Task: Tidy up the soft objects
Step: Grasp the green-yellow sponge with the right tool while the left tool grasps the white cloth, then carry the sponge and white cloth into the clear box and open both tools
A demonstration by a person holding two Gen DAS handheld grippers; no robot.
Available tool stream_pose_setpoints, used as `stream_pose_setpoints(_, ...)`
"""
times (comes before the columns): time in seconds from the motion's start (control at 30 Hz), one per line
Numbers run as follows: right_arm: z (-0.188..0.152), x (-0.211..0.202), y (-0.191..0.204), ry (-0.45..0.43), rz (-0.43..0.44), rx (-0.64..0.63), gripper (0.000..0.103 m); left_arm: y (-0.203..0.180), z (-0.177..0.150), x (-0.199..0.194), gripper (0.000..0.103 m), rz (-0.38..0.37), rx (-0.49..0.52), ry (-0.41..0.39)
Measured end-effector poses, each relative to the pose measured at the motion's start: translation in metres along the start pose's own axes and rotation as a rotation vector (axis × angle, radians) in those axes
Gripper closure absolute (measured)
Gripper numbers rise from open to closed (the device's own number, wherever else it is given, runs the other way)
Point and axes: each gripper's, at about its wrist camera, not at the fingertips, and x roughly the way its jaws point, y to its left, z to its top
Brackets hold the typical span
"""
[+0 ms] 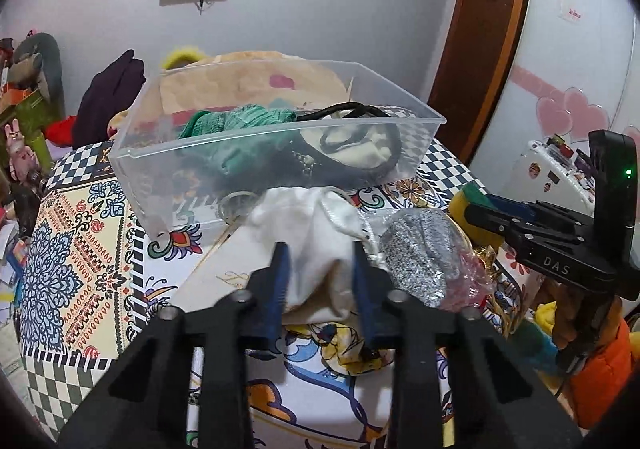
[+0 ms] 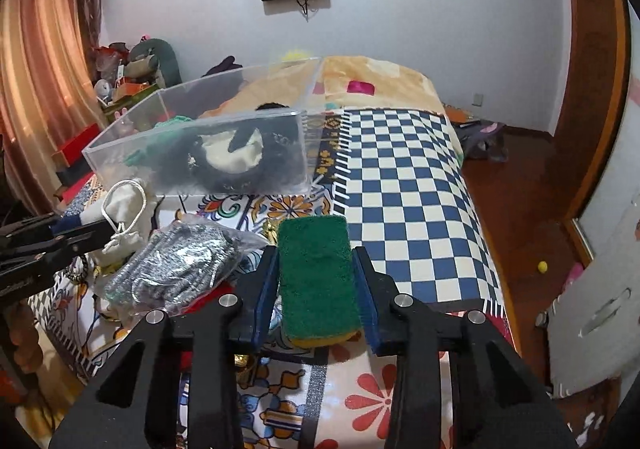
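A clear plastic bin stands on the patterned bed and holds a green knit item and a black-and-cream item; the bin also shows in the right wrist view. My left gripper is shut on a white drawstring pouch just in front of the bin; the pouch also shows in the right wrist view. My right gripper is shut on a green and yellow sponge, held right of the bin. A bagged grey knit item lies between the two grippers, also seen in the right wrist view.
The bed carries a patterned cover with a blue checked part on the right. Clutter and plush toys pile at the far left. A wooden door frame and white wardrobe stand at right. An orange object lies by the bed.
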Motion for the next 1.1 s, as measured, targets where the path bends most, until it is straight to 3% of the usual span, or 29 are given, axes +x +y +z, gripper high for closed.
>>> stream_pose_setpoints(0.27, 0.015, -0.014, 0.011, -0.061, 0.017, -0.002, 0.07, -0.005, 0.006, -0.025, 0.088, 0.012, 0.019, -0.074)
stream_pose_setpoints(0.87, 0.066, -0.027, 0.056, -0.198, 0.085, -0.095, 0.07, 0.016, 0.056, -0.087, 0.089, 0.066, 0.002, -0.266)
stream_pose_setpoints(1.1, 0.092, -0.019, 0.072, -0.24, 0.087, -0.145, 0.07, 0.023, 0.084, -0.091, 0.089, 0.135, 0.028, -0.336)
